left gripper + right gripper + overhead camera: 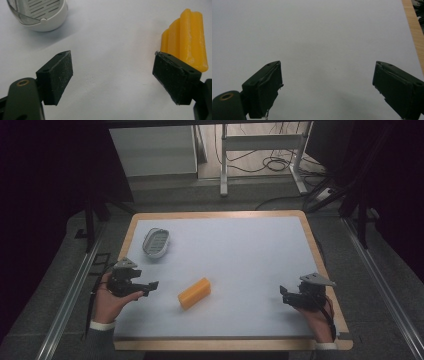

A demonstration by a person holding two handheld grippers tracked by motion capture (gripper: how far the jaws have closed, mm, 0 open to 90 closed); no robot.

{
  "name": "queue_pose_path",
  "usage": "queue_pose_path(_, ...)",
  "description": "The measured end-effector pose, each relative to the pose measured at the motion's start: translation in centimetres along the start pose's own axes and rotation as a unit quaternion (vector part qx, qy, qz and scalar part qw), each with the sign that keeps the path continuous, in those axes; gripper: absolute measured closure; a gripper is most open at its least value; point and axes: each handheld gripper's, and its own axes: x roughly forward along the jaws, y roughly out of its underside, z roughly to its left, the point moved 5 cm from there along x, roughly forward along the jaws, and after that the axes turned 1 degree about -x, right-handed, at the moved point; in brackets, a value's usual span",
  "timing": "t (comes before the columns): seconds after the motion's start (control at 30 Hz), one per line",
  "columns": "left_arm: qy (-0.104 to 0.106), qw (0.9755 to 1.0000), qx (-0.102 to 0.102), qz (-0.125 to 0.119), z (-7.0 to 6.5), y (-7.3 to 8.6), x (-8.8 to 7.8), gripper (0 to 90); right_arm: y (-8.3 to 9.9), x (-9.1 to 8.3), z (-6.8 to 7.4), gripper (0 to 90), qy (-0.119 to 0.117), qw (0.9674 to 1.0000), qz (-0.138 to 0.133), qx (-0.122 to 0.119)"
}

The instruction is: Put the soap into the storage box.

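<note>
An orange ridged block (194, 293) lies on the white table top (240, 255), a little left of the middle and near the front. A grey-white oval dish with a slotted insert (155, 243) sits at the back left. My left gripper (150, 287) is held low at the left, open, with its jaws wide apart and nothing between them; the orange block (186, 40) lies just past its right jaw and the dish (40, 13) is at upper left. My right gripper (285, 294) hovers open near the right front, over bare table (324, 37).
The table has a wooden rim (320, 255). Beyond it stand a white desk frame (260, 150) with cables on the floor and a white cabinet (152, 150). Metal rails (70, 290) run along both sides of the table.
</note>
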Motion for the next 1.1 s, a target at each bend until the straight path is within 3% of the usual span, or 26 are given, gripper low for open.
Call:
queue_pose_path(0.33, 0.016, 0.9999, 0.002, -0.007, -1.2, -1.7, -0.5, 17.5, 0.4, -0.3, -0.4, 9.1, 0.005, 1.0, 0.002, 0.004)
queue_pose_path(0.47, 0.025, 0.9995, 0.015, -0.006, -2.4, -2.5, -0.6, 18.3, 0.3, -0.5, -0.6, 9.1, 0.006, 1.0, -0.001, 0.007)
queue_pose_path(0.7, 0.028, 0.9992, 0.029, -0.009, -3.5, -3.3, -0.7, 18.4, 0.3, -0.5, -0.6, 9.1, 0.007, 1.0, -0.001, 0.006)
queue_pose_path(1.1, 0.046, 0.9974, 0.054, 0.008, -5.6, -4.0, 0.5, 18.2, 0.2, -0.7, -0.6, 9.1, 0.004, 1.0, -0.008, 0.003)
